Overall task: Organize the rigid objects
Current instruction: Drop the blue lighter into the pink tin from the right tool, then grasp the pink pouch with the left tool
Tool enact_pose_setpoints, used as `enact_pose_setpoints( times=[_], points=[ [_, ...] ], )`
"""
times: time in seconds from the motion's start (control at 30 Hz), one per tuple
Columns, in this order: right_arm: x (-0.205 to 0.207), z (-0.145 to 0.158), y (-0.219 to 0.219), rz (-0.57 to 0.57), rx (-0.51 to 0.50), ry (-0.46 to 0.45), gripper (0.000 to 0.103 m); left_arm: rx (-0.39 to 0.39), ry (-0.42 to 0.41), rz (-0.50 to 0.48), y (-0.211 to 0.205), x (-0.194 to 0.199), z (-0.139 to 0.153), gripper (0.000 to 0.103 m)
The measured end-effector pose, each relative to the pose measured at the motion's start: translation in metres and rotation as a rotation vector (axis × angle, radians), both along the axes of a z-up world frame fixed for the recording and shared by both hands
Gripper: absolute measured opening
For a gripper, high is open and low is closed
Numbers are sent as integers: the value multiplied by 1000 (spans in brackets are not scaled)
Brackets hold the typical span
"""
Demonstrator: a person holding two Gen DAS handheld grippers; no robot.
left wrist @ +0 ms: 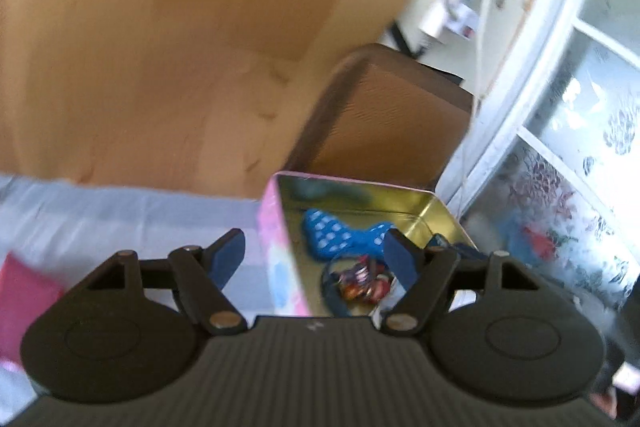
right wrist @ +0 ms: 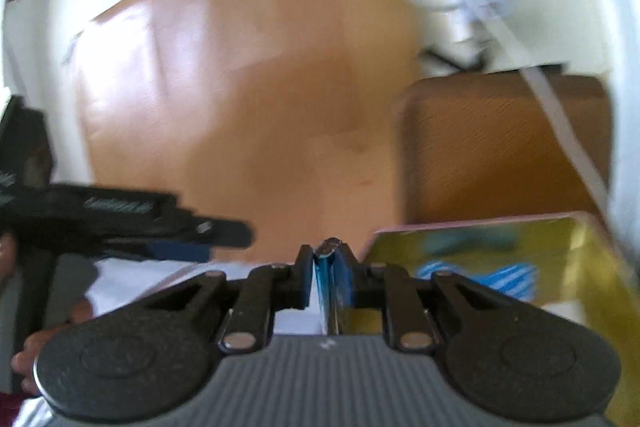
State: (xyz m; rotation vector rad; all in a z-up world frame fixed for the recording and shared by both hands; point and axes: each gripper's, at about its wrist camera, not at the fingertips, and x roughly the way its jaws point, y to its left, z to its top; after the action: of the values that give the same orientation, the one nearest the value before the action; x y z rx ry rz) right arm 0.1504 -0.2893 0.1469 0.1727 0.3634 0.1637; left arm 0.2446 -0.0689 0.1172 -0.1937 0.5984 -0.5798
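A pink tin box with a gold inside stands on the pale bedsheet. In it lie a blue dotted piece and a round colourful item. My left gripper is open and empty, straddling the tin's near left wall. In the right wrist view the tin is at the right. My right gripper is shut on a thin blue and silver flat object, held just left of the tin. The left gripper shows there at the left, blurred.
A wooden headboard rises behind the bed. A brown ribbed box stands behind the tin. A pink item lies at the left on the sheet. A floral glass door is at the right.
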Motion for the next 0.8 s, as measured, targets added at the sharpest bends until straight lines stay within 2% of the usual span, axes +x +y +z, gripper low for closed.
enact_pose_setpoints(
  times=[0.07,0.13,0.17,0.2,0.23,0.3,0.4,0.5,0.57,0.63,0.7,0.8],
  points=[
    [16,-8,-18,-61,-44,34,17,35,-36,-3,-8,2,0,78],
    [27,-20,-29,-172,-101,76,38,70,-46,11,1,7,1,77],
    [28,-25,-34,-205,-93,79,37,86,-56,32,16,8,2,77],
    [25,-28,-36,-192,-59,78,37,100,-68,59,32,8,3,77],
    [21,-29,-35,-163,-12,68,37,116,-75,92,55,8,3,77],
    [15,-30,-20,-83,19,38,36,151,-64,177,109,-2,3,77],
    [6,-30,30,87,12,-2,36,209,-63,310,183,-38,-2,78],
    [6,-43,90,238,-5,13,37,316,-32,431,237,-70,-19,77],
    [20,-60,137,299,-25,57,37,311,2,452,256,-73,-29,77],
    [30,-81,178,336,-70,93,43,247,33,445,265,-65,-37,77],
    [46,-99,209,364,-82,136,48,177,58,383,262,-49,-47,80],
    [70,-119,240,375,-119,205,56,159,95,308,242,-11,-66,86]
  ],
)
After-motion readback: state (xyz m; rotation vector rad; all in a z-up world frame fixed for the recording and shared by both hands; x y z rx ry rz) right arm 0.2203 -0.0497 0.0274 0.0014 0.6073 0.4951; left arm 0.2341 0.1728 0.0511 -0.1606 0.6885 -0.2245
